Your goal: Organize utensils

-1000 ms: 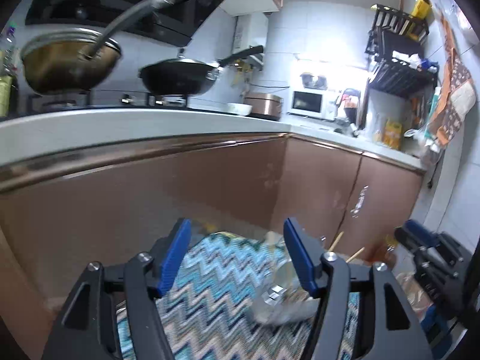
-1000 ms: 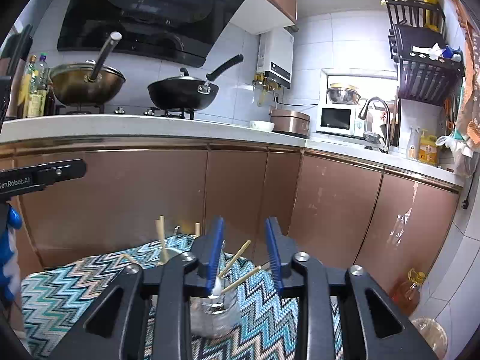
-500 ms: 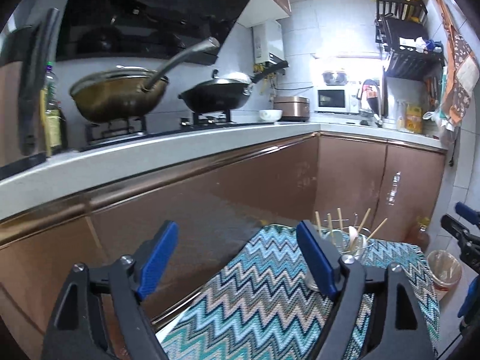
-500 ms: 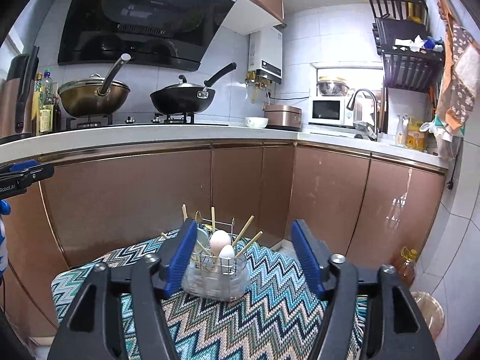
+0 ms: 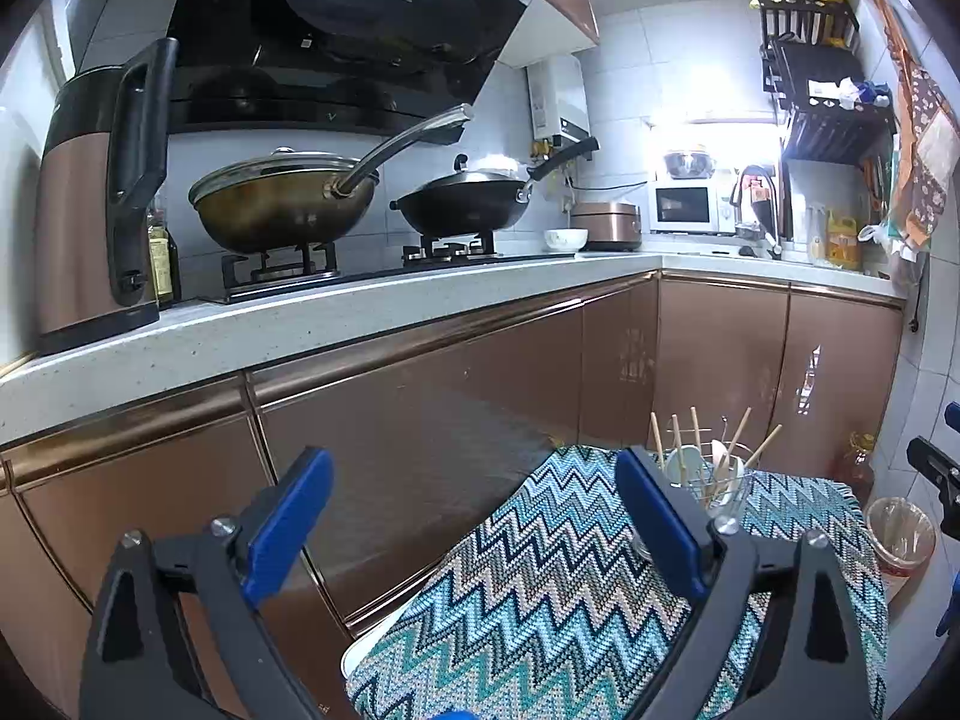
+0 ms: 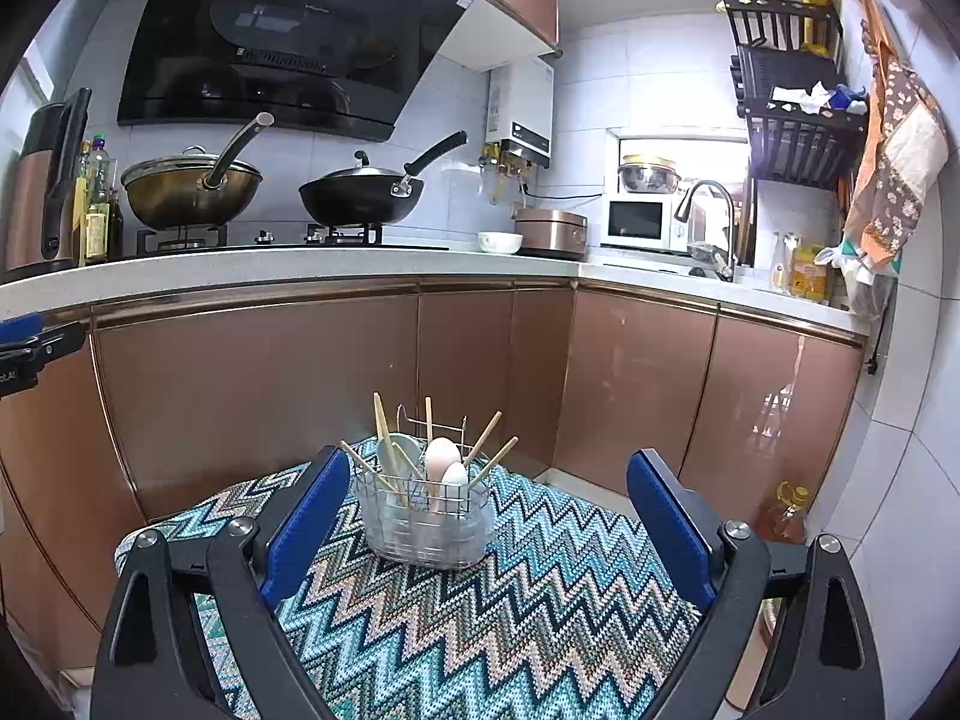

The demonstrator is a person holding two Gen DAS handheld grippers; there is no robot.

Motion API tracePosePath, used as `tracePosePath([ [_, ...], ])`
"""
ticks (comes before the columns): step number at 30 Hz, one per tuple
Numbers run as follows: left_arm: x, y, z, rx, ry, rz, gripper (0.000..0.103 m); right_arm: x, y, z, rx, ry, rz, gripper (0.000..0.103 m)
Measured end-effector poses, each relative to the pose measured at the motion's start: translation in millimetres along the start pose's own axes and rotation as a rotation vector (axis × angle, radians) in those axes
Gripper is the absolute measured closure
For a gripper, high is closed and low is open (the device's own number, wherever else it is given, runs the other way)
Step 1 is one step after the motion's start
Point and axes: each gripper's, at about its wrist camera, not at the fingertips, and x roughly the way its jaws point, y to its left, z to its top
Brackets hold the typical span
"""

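A clear utensil holder (image 6: 423, 519) with a wire frame stands on a small table covered by a zigzag cloth (image 6: 480, 630). Several wooden chopsticks (image 6: 384, 438) and white spoons (image 6: 443, 459) stick up from it. My right gripper (image 6: 487, 531) sits back from the holder, its jaws still opening, nothing between the blue pads. The same holder (image 5: 711, 480) shows at the right in the left wrist view, behind my left gripper's right finger. My left gripper (image 5: 477, 522) is further left, over the cloth's edge, its jaws opening and empty.
Brown cabinet fronts (image 6: 252, 396) run close behind the table under a white counter (image 6: 300, 267) carrying two woks, a kettle and bottles. An oil bottle (image 6: 783, 513) stands on the floor at right. A bin (image 5: 900, 534) sits right of the table.
Both grippers have pulled back from the holder and opened wide. The right one had its pads close around the holder's utensils and now stands clear. The left view swung from the cloth toward the cabinets.
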Motion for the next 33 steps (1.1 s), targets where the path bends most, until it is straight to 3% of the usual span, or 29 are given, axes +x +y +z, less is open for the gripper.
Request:
tracePosePath([
  [13, -11, 10, -14, -0.023, 0.003, 0.006, 0.007, -13, 5, -9, 0.017, -0.001, -0.018, 0.001],
  [33, -16, 11, -17, -0.009, -0.01, 0.035, 0.007, -10, 3, -14, 0.032, 0.004, -0.057, 0.0],
])
